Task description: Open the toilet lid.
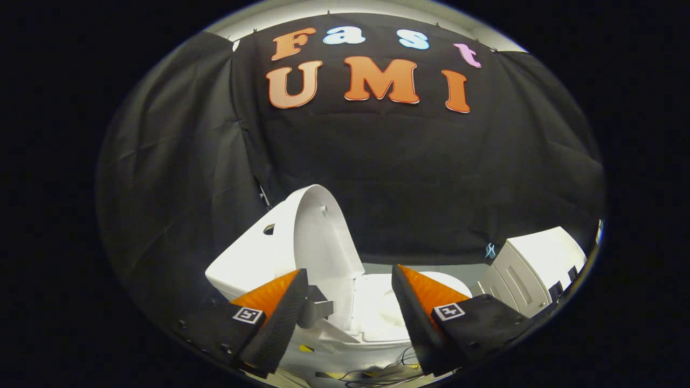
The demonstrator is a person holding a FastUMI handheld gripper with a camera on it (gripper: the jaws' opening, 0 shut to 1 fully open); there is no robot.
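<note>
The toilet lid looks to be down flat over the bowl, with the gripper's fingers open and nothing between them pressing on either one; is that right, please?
Not quite. In the gripper view the toilet lid is raised, standing nearly upright against the tank, and the bowl is uncovered. The rest holds: the gripper is open, its fingers spread apart and pressing on nothing.

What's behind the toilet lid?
Behind the raised toilet lid sits the white tank, then black cloth. The lid hides part of the tank. The open gripper holds nothing.
</note>
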